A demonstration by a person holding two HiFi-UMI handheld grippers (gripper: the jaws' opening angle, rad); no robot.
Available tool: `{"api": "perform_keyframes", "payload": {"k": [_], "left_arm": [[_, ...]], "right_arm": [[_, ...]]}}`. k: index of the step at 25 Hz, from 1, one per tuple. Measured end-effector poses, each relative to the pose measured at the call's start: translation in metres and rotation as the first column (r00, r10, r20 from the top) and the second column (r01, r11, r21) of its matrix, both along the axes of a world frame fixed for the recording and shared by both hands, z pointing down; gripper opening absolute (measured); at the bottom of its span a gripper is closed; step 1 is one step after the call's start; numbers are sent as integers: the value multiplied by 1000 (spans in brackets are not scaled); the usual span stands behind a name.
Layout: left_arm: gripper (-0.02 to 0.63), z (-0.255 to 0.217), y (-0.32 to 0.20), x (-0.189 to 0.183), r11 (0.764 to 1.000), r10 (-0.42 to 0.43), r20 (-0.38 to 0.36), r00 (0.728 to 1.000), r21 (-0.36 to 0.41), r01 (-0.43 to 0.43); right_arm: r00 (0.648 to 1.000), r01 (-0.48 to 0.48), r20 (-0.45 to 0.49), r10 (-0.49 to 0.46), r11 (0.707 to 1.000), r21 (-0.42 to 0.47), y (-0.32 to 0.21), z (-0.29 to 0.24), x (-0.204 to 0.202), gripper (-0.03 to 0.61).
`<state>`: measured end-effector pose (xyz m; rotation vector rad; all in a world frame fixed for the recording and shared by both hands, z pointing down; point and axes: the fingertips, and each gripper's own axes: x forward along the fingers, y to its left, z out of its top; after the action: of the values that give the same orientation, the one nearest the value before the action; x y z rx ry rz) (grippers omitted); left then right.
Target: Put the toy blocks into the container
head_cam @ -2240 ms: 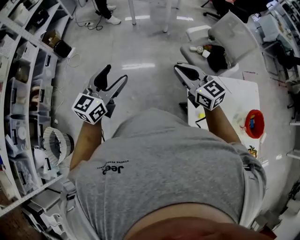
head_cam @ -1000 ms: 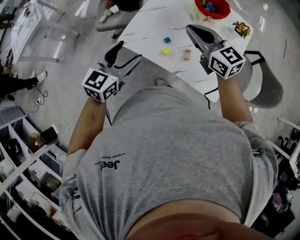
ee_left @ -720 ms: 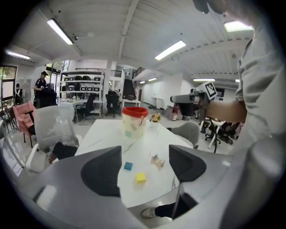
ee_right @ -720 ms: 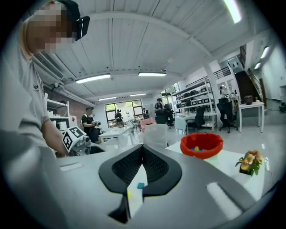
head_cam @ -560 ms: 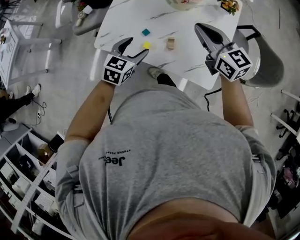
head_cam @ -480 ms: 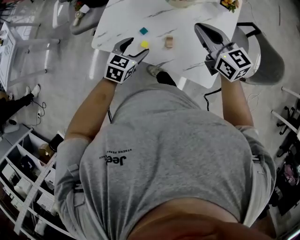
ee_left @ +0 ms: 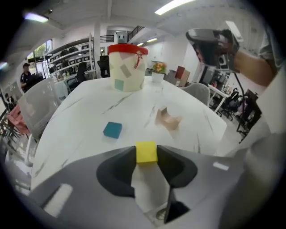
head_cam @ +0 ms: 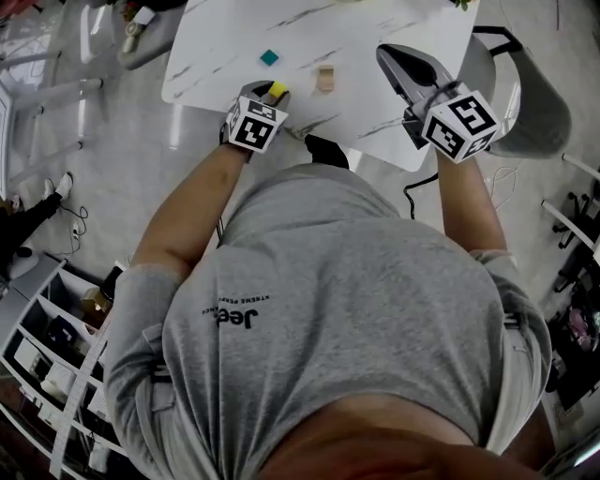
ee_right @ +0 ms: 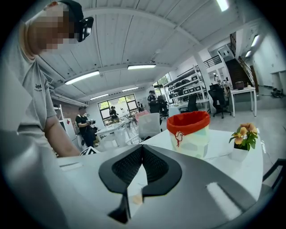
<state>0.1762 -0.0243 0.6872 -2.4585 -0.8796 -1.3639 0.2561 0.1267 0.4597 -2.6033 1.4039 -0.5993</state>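
Left tongs (ee_left: 146, 151) lower than before, now at surface (head_cam: 375, 28); jaws just closed, grasping yellow block (head_cam: 277, 90). Right tongs (ee_right: 142, 149) clenched, empty.

Middle of table (ee_left: 134, 105): teal block (ee_left: 112, 129) and tan block (ee_left: 167, 119) well apart — open lane between.
Far end: container (ee_left: 128, 67), flower pot (ee_left: 157, 74) just beside; bare marble in front.
Near right corner: right gripper (head_cam: 386, 54) overhead — less room there.

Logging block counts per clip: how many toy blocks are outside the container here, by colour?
Yellow block: 1
Teal block: 1
Tan block: 1
Total: 3
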Motion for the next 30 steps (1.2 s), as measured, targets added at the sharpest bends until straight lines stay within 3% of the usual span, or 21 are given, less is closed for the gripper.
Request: {"api": "perform_keyframes", "payload": {"k": [3, 7, 17, 23, 30], "left_arm": [[201, -10, 6, 2, 999, 24, 7, 1000, -30, -24], [201, -47, 4, 26, 994, -8, -40, 999, -106, 3], [201, -198, 13, 147, 969, -33, -238, 971, -245, -28], [201, -242, 44, 216, 967, 5, -304, 953, -240, -82], [201, -245, 82, 278, 971, 54, -313, 948, -207, -123]], "right_arm": [[1000, -2, -2, 2, 1000, 6, -2, -1, 6, 3], [1000, -10, -9, 10, 1000, 15, -3, -3, 21, 3], [991, -43, -122, 51, 997, 66, 8, -55, 84, 3], [982, -72, -171, 86, 994, 85, 26, -83, 115, 3], [978, -103, -171, 118, 990, 96, 51, -80, 141, 3]]}}
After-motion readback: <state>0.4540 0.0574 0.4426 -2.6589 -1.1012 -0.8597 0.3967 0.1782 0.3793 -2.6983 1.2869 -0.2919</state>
